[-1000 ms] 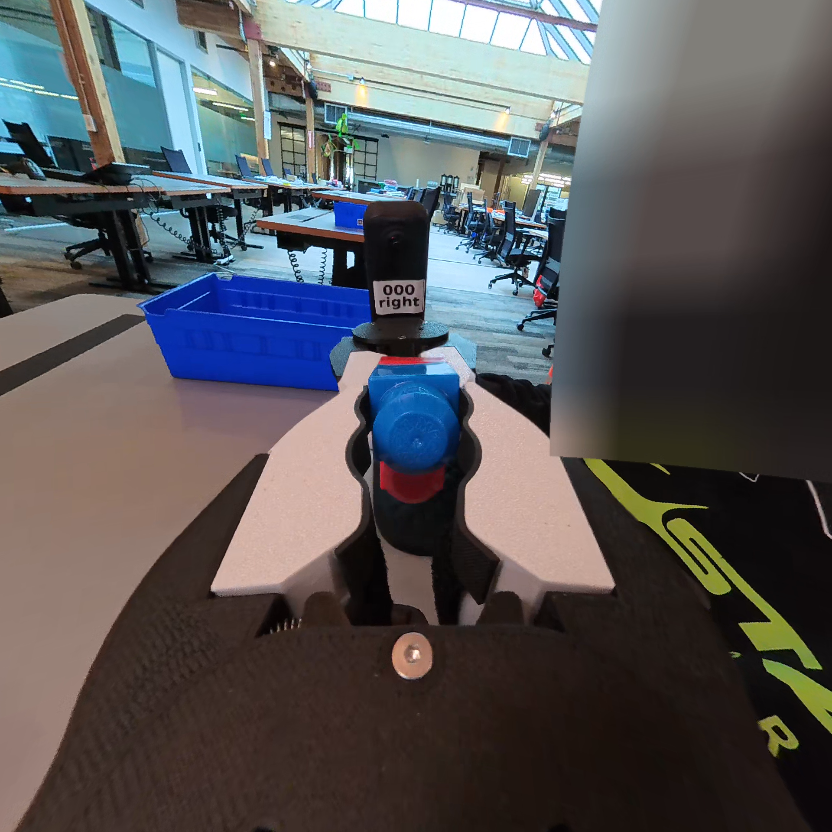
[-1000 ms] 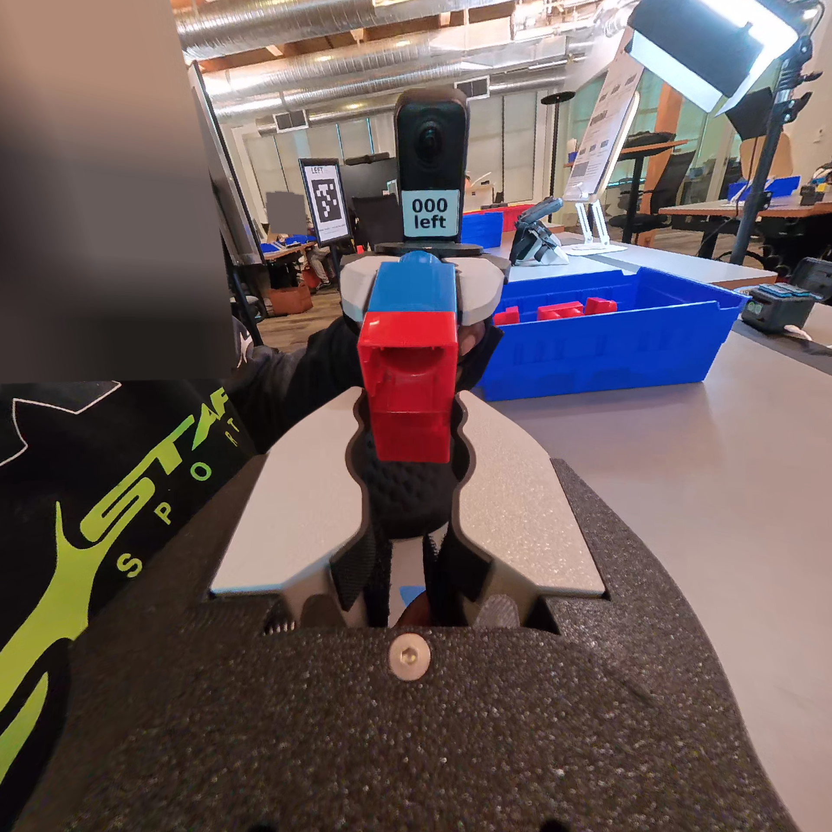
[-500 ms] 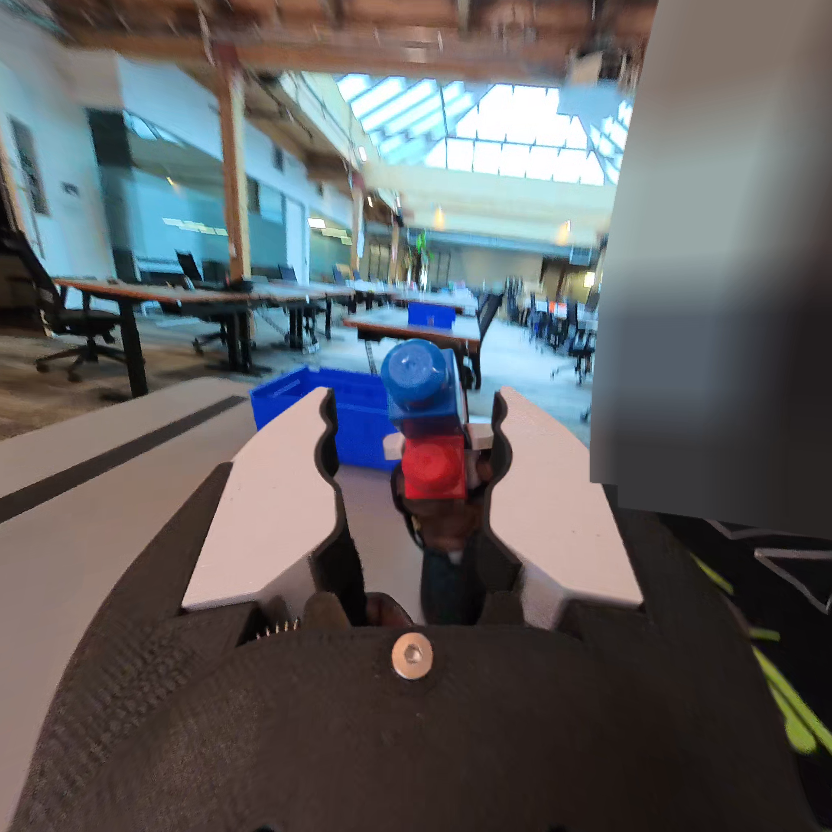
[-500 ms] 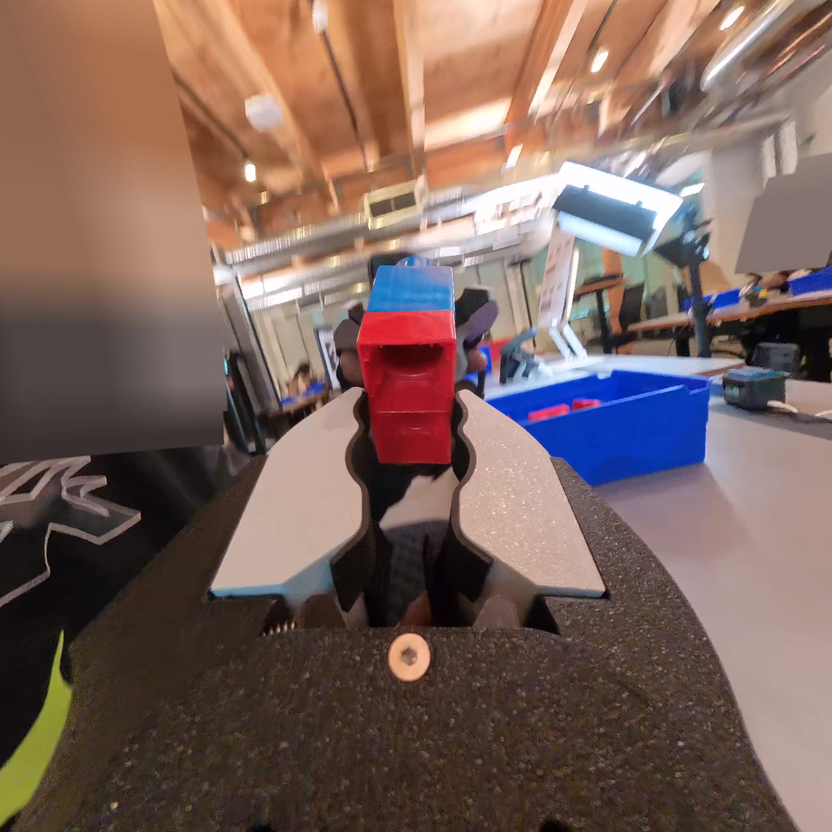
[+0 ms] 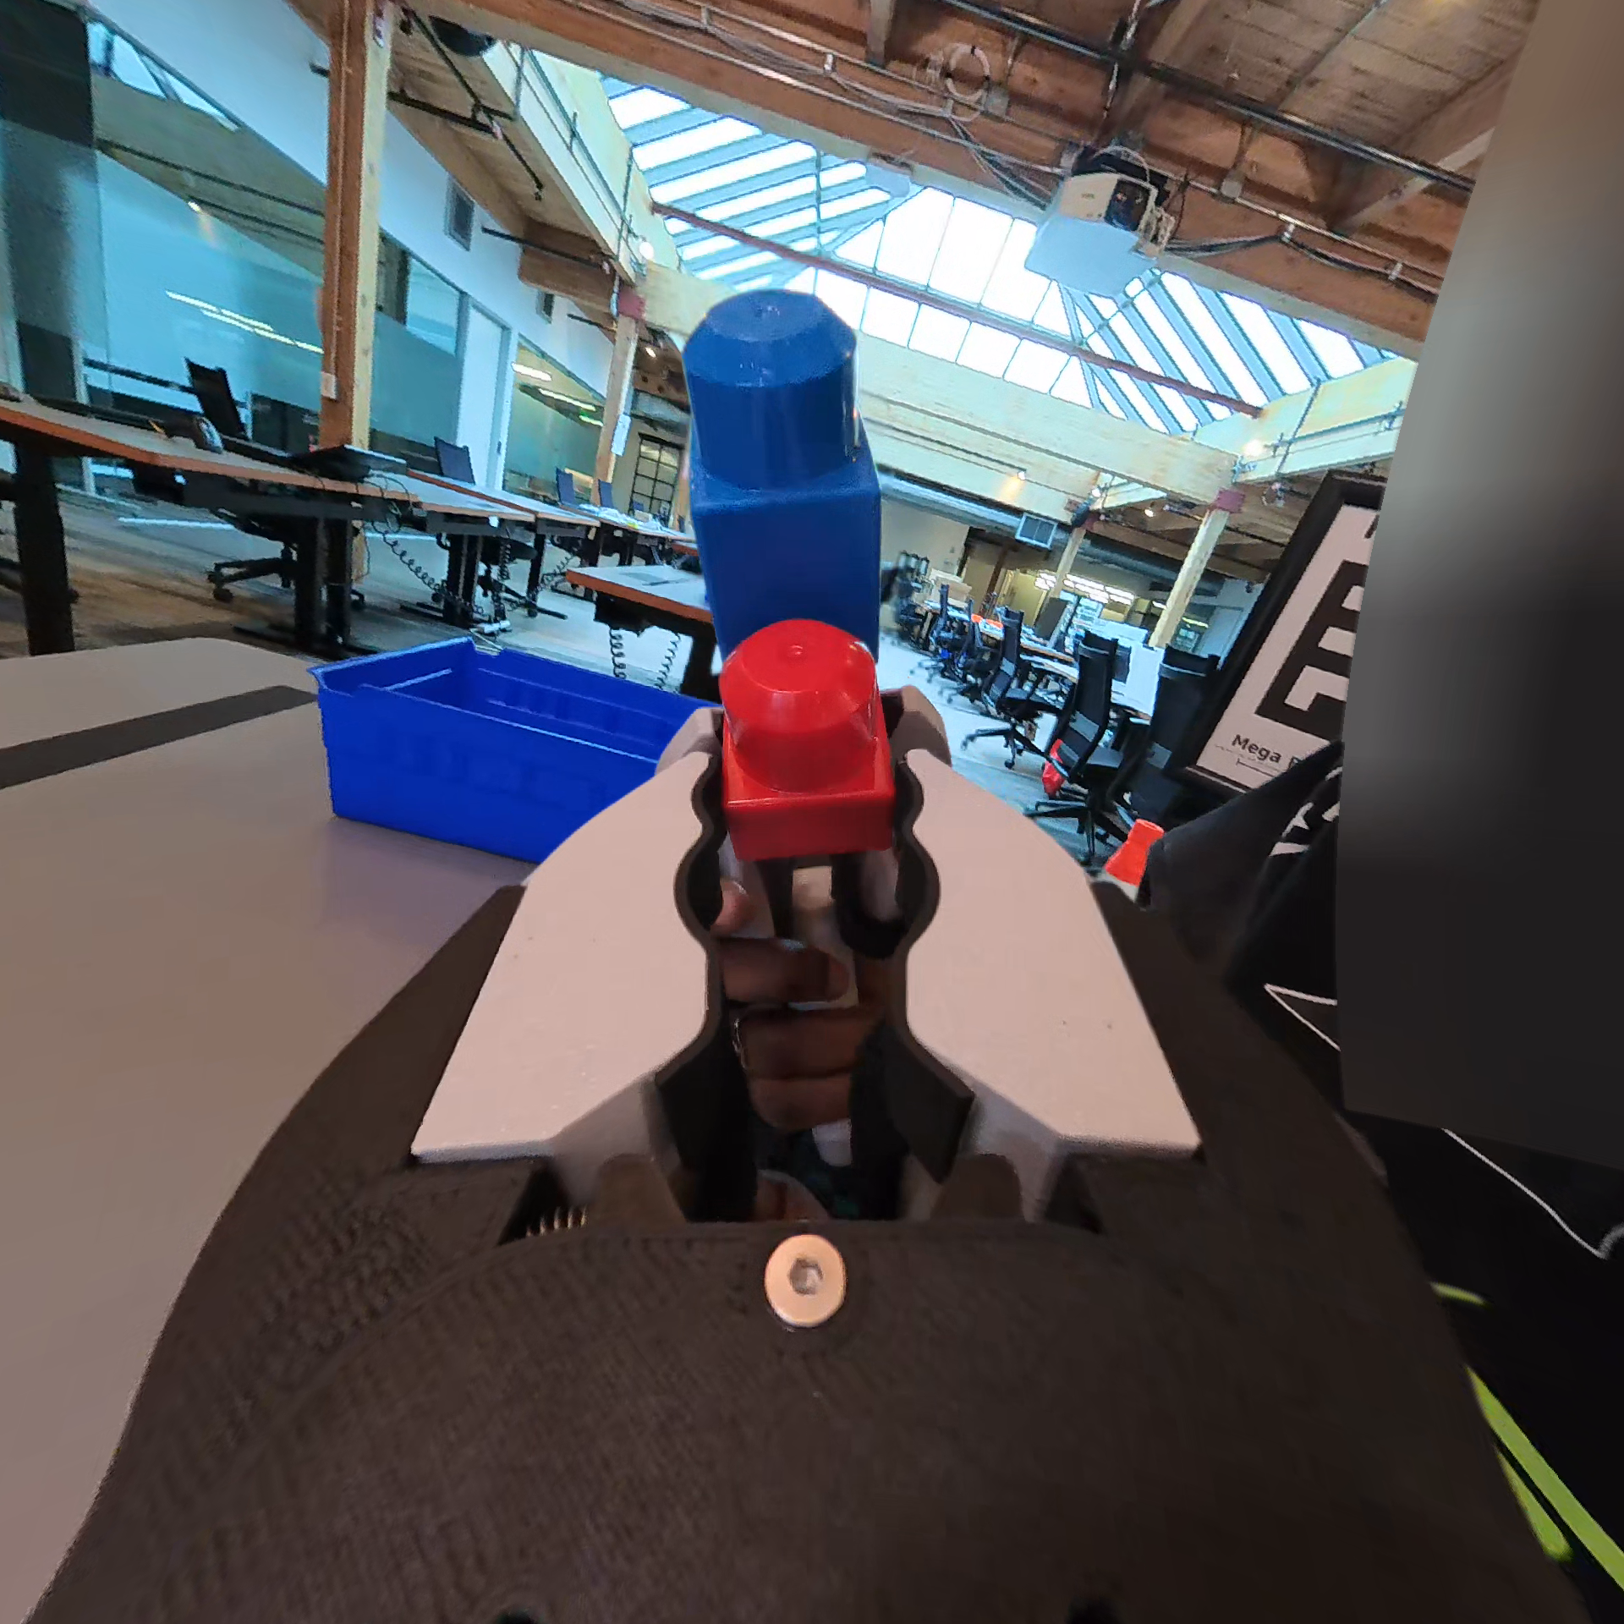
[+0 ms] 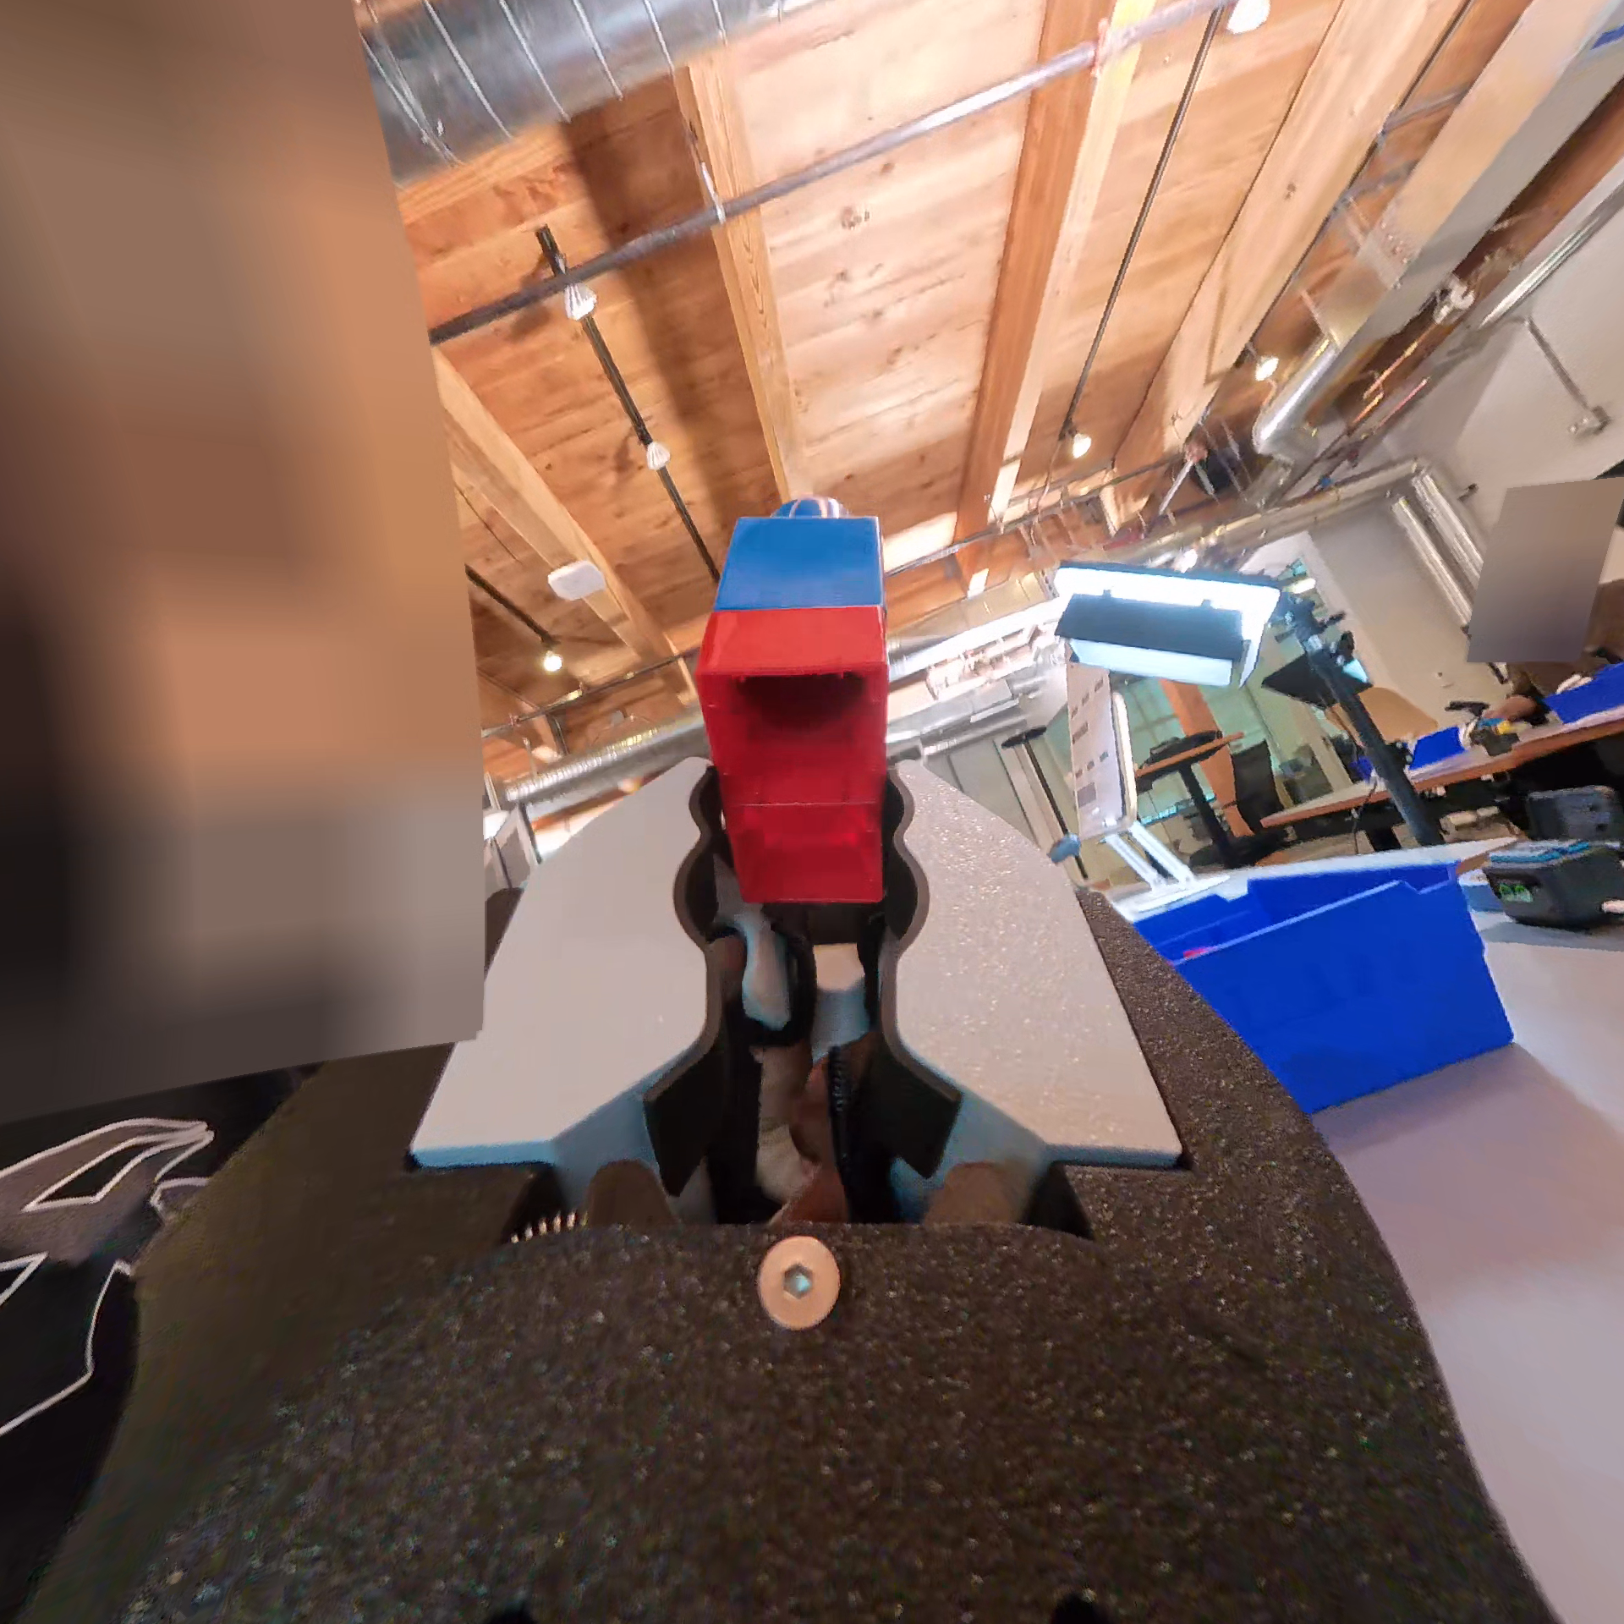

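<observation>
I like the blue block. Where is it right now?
In the left wrist view, the blue block stands up in the air, just behind the red block clamped in the left gripper's fingers.

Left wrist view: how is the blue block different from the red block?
The blue block stands higher and looks taller; the red block sits below it. The red block is squeezed between the fingers of the left hand-held gripper; the blue block rises clear of them. Both have a round knob on a square body.

L gripper (image 5: 807, 795) tilted up, fingers (image 5: 615, 879) clamped on red block (image 5: 804, 773). R gripper (image 6: 804, 835) tilted up too, clamped on red block (image 6: 795, 773); grippers face each other.
</observation>
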The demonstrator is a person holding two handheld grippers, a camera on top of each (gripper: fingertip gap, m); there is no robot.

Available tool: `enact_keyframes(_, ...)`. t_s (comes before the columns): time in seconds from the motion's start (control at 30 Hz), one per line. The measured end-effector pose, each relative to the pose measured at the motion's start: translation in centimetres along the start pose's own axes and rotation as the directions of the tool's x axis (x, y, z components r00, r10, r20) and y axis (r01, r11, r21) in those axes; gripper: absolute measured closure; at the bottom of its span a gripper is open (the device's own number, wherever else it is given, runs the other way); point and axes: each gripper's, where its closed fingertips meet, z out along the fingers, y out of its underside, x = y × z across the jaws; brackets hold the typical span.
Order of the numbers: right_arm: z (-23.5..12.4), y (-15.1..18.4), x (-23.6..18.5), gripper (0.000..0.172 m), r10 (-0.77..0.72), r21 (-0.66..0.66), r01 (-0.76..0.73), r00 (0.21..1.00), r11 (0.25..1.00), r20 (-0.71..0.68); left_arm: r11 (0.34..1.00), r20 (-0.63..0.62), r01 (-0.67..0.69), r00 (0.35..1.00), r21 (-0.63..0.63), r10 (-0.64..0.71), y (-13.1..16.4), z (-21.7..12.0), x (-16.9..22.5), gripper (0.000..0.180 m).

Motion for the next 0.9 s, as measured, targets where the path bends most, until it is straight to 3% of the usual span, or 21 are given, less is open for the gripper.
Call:
enact_keyframes(0.07, -0.2, 0.6, 0.1, 0.134, -0.011, -0.094, 0.010, 1.000, 0.996, -0.007, 0.999, -0.004, -0.014, 1.000, -0.044, 0.013, 0.3, -0.7, -0.1, 0.144)
enact_keyframes(0.13, -0.7, 0.9, 0.6, 0.111, -0.062, -0.224, 0.054, 0.998, 0.973, -0.029, 0.988, 0.007, -0.042, 0.999, -0.152, 0.044, 1.2, -1.6, -0.4, 0.144)
enact_keyframes(0.17, -1.0, 0.9, 0.7, 0.108, -0.099, -0.298, 0.088, 0.995, 0.950, -0.023, 0.977, 0.016, -0.059, 0.998, -0.207, 0.063, 1.7, -2.1, -0.6, 0.144)
enact_keyframes(0.4, -0.5, 0.8, 1.1, 0.105, -0.292, -0.670, 0.294, 0.949, 0.681, 0.119, 0.889, 0.009, -0.114, 0.991, -0.444, 0.132, 4.5, -4.0, -1.3, 0.144)
enact_keyframes(0.7, -1.9, 2.8, 1.4, 0.117, -0.286, -0.846, 0.350, 0.926, 0.403, 0.247, 0.848, -0.013, -0.139, 0.988, -0.512, 0.154, 5.9, -4.1, -1.5, 0.144)
enact_keyframes(0.8, -1.9, 3.1, 1.3, 0.135, -0.284, -0.853, 0.375, 0.916, 0.362, 0.283, 0.850, -0.020, -0.147, 0.987, -0.506, 0.158, 5.8, -4.1, -1.4, 0.144)
enact_keyframes(0.9, -1.7, 2.7, 1.2, 0.136, -0.294, -0.846, 0.388, 0.911, 0.365, 0.291, 0.873, -0.016, -0.158, 0.985, -0.462, 0.170, 4.9, -4.0, -1.3, 0.144)
